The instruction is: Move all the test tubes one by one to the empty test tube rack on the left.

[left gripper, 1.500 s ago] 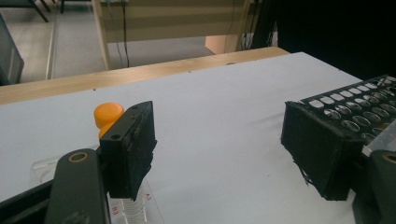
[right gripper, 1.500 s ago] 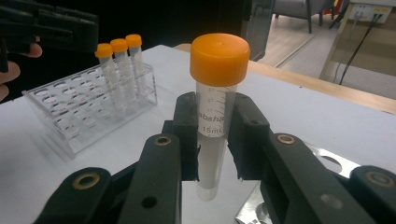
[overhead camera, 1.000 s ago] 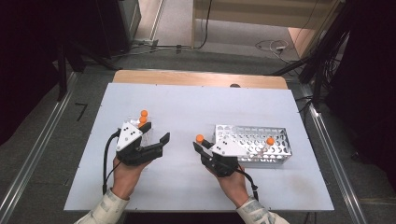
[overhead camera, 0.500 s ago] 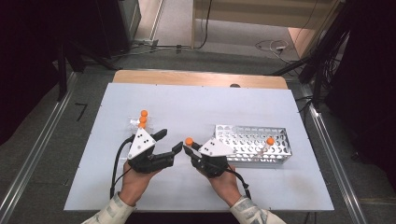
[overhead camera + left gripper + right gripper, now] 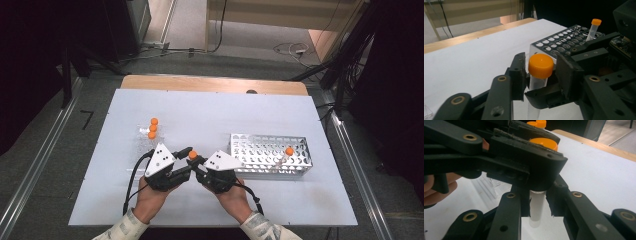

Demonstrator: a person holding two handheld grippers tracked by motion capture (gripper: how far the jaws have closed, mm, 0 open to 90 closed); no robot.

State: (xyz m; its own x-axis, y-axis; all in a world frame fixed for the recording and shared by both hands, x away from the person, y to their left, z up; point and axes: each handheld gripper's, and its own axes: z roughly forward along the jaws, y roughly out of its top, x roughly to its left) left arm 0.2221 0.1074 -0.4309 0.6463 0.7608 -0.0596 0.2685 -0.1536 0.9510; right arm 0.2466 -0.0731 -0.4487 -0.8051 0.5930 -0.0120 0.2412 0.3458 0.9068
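Right gripper clamps tube body. Left gripper, jaws just closing, pinches its orange cap. Light, smooth, probably brittle plastic: grip cap sides, twist gently.

A clear plastic tube is seen capped in glossy orange plastic. The rack is made of shiny perforated metal. The table is covered by a matt white sheet, edged in wood.
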